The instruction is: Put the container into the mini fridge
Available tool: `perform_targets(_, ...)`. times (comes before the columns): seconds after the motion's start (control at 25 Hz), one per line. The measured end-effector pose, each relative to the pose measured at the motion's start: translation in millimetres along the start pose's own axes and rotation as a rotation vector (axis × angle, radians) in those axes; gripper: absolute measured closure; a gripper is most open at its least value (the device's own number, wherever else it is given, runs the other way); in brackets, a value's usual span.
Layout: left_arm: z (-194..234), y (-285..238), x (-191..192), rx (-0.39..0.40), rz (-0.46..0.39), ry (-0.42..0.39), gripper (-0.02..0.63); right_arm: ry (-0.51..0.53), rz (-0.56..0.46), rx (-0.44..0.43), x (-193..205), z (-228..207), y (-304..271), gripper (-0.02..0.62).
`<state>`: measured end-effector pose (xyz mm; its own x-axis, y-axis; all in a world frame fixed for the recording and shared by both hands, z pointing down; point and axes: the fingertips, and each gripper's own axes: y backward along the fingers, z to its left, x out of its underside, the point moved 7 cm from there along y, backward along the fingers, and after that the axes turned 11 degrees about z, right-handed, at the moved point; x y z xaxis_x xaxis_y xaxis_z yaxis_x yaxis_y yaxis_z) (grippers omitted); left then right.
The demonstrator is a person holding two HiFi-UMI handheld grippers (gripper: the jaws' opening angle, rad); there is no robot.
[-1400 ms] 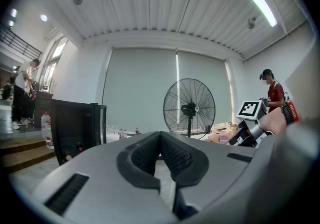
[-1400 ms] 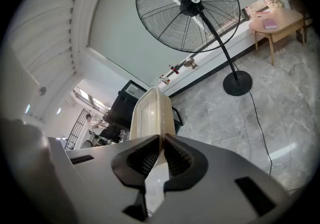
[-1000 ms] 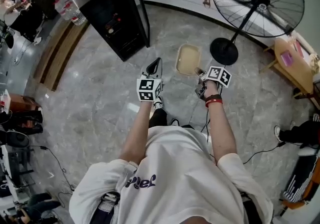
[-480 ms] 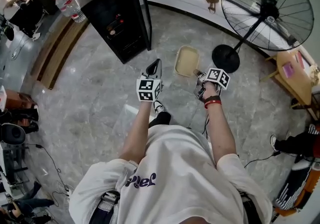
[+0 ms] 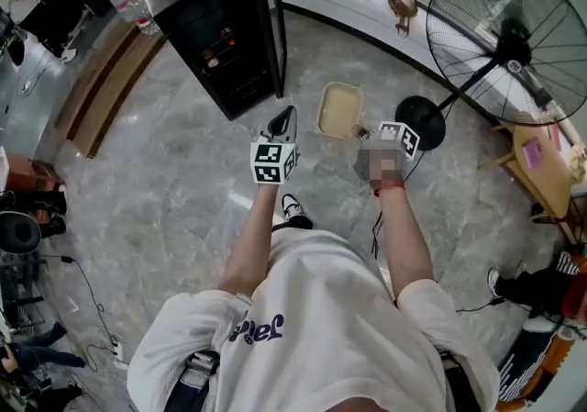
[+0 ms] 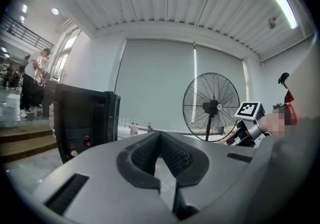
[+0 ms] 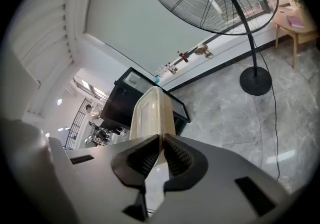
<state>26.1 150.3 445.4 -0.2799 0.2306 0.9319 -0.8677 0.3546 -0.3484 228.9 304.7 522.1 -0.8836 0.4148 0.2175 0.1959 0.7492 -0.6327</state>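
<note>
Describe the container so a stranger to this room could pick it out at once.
Find the black mini fridge with its door open and the tall floor fan. Over the grey marble floor between them hangs the container, pinched by its edge in the right gripper. It is a pale beige, translucent rectangular tub with rounded corners, the only light thing between those dark appliances.
</note>
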Motion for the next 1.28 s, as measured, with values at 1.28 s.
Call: perform_targets(1.28,208,-28,10,-0.226,0.031,0.138,0.588,0.22,0.29,0.001,-73,127,-237,0.549)
